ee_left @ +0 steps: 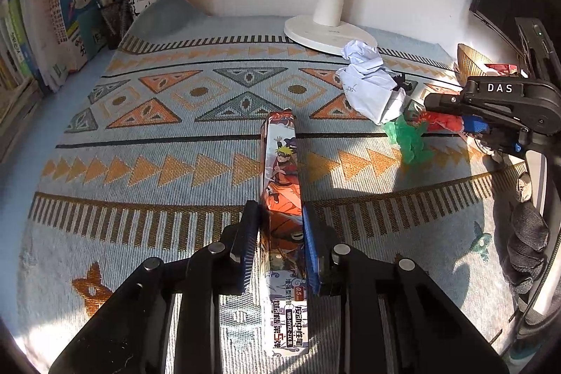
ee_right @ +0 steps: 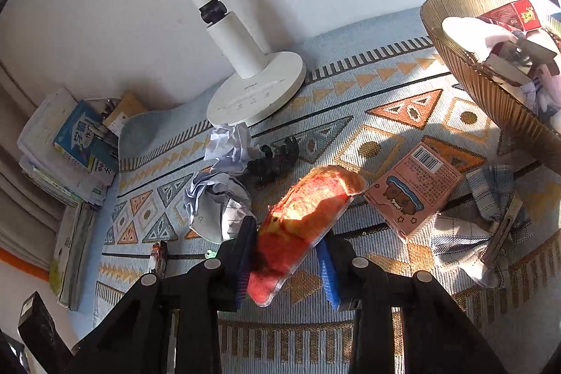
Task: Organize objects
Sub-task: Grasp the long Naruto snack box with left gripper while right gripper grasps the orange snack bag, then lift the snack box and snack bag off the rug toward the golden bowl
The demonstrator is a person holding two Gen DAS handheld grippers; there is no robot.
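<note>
- The left gripper (ee_left: 280, 247) is holding a long printed pen box (ee_left: 283, 198) on its edge; the jaws are standing narrowly apart, pressing on both flat sides of the box, which is sitting over the patterned cloth (ee_left: 157, 135) in the middle of the desk.
- The right gripper (ee_right: 285, 263) is gripping a red and orange soft packet (ee_right: 301, 223); its jaws are open only as wide as the packet is thick, and the packet is sticking forward above the cloth, tilted toward the pink card box (ee_right: 415, 190).
- I am judging that the task is somewhere in the middle: both hands are carrying something, and neither thing is put away yet.
- A gold ribbed basket (ee_right: 491, 93) at the far right is already holding a red carton and some white things, so part of the sorting is looking done.
- Several things are lying loose on the cloth: crumpled white paper (ee_right: 224, 184), a dark spiky toy (ee_right: 277, 156) just beside it, the pink card box, a checked cloth with a metal clip (ee_right: 498, 230), and green plastic pieces (ee_left: 406, 142).
- Around them, the white lamp base (ee_left: 329, 34) is standing at the wall, and books (ee_left: 70, 20) with a mesh pen cup (ee_left: 115, 16) are standing at the far left; I cannot tell which place is meant for the pen box.
</note>
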